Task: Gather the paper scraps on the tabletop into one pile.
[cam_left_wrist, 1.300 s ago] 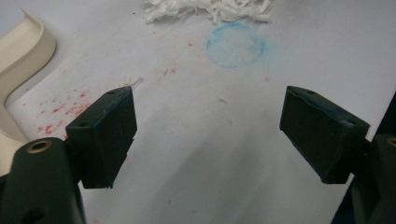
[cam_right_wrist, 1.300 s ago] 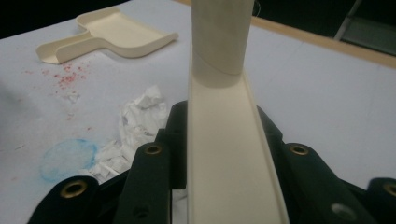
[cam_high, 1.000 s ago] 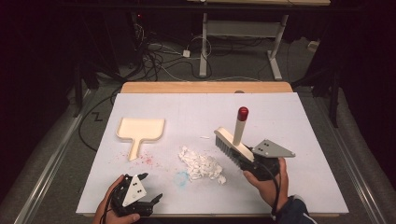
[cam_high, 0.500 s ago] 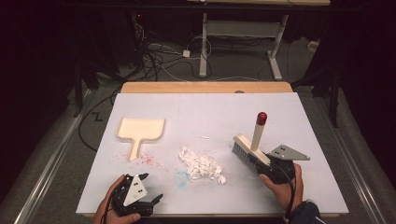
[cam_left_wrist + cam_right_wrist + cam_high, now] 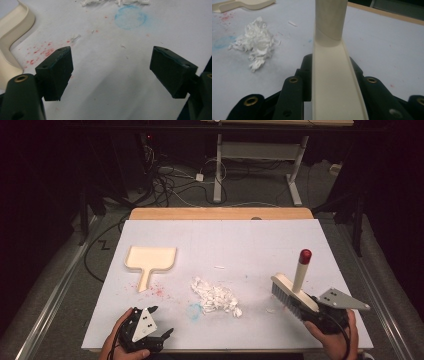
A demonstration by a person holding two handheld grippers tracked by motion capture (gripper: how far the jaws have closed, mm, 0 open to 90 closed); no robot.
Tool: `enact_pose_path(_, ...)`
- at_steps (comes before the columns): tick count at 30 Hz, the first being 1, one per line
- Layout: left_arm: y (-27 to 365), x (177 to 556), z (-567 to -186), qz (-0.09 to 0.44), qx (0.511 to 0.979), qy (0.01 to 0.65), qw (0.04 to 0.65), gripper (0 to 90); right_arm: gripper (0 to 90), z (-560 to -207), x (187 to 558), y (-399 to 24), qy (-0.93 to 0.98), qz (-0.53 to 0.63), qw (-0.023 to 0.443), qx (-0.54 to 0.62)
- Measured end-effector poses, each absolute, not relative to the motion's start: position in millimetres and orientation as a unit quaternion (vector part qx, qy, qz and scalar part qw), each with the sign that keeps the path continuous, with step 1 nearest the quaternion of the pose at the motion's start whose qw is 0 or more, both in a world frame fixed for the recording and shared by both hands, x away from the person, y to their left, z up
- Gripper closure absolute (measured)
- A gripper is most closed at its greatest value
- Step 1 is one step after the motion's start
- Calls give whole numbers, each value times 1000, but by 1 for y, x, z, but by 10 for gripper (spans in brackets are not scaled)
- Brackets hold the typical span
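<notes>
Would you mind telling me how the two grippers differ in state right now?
The left gripper is open with nothing between its jaws, while the right gripper is shut on the brush. The left sits near the table's front edge by the dustpan side; the right sits at the right side. Both are hand-held.

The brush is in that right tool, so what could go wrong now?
1. The brush is clamped by its back alone, so it might twist in the right tool during a sweep.
2. The dustpan lies unheld, apart from the open left tool, so the paper scraps could scatter past it.
</notes>
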State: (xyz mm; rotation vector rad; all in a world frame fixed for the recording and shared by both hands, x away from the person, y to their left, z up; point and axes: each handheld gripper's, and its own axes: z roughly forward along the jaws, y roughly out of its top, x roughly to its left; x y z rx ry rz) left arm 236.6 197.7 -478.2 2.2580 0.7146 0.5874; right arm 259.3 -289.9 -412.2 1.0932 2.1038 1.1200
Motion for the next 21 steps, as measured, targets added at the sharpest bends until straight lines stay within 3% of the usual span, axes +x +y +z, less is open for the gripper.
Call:
enact_pose_path(9,194,236,-477,227,871,272,342,178,680,-424,220,-286,804,392,207,396)
enact_pose_path(21,195,237,-476,226,870,267,348,178,680,-433,262,-199,824,415,201,329)
